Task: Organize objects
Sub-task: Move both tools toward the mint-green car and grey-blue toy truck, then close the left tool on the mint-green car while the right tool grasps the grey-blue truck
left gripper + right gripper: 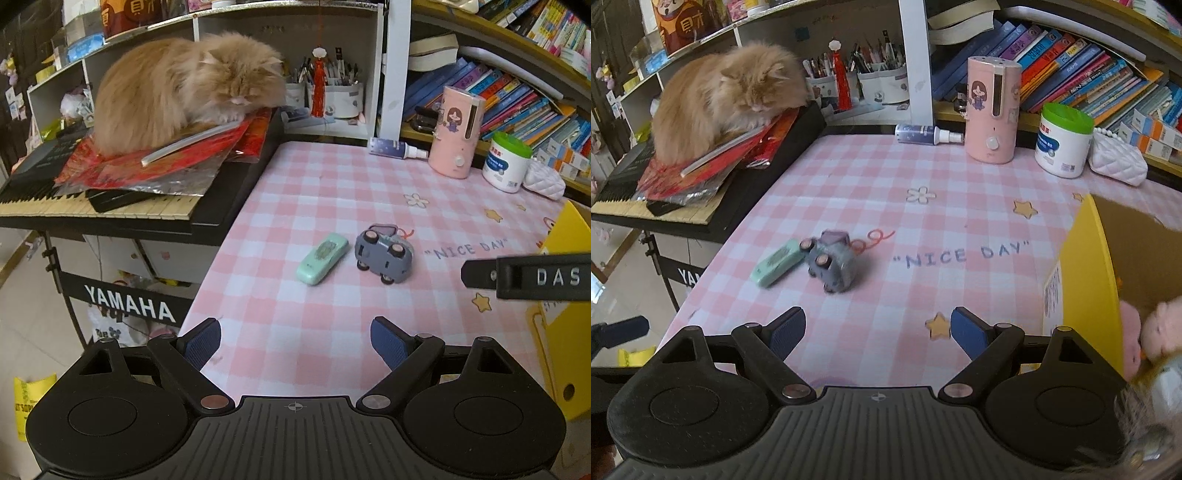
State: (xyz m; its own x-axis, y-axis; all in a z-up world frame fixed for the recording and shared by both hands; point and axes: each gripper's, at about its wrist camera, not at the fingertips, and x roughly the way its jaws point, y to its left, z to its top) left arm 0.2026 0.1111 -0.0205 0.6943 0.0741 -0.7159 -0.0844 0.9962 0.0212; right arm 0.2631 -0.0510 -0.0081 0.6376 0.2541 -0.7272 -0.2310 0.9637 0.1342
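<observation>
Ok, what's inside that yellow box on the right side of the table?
Inside the yellow box, the right wrist view shows a brown cardboard lining and a pink plush toy near the opening, blurred. Whatever lies deeper is hidden by the box wall and the frame edge.

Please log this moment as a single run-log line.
left gripper: open, empty | right gripper: open, empty | toy car, mint case: on table, ungrasped | yellow box: right
</observation>
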